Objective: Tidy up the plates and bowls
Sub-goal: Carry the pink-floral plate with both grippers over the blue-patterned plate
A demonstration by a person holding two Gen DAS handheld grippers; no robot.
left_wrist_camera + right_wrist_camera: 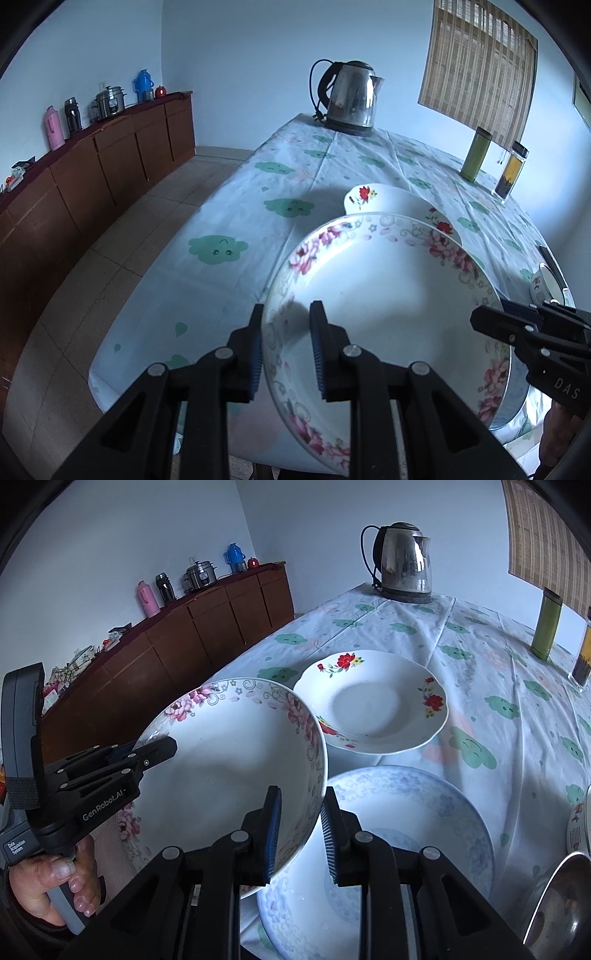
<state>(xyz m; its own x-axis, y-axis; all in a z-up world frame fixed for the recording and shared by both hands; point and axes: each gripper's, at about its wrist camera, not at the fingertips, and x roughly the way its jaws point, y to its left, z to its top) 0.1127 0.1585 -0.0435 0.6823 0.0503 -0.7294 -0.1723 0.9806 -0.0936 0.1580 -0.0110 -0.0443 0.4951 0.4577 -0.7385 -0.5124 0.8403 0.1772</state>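
Left gripper (286, 325): jaws nearly together, clamped on the left rim of the pink-flowered bowl (388, 302), one blue pad inside the rim and one outside. Right gripper (299, 812): likewise clamped on the opposite rim of the same bowl, pads on either side of the wall. The bowl is carried between both grippers, tilted, above the near part of the bench (229, 206).

Below the bowl, in the right wrist view, a blue-patterned plate (424, 812) lies flat on the bench near its front edge. Just beyond it lies a red-flowered plate (376, 701); whether the two rims touch cannot be told. At the right edge a metal bowl (557, 901) and a small cup (546, 284) are partly visible.

A hand (55, 878) grips the handle of the left gripper. Its body reads "GenRobot.AI" and "Data Acquisition System"; the right gripper's body shows "DAS".

The cloth-covered middle of the bench, left of the plates, is open up to the kettle (351, 96) at the far end. A green flask (476, 155) and a clear jar (511, 171) stand near the far right edge. A wooden sideboard (92, 166) lines the left wall across open floor.
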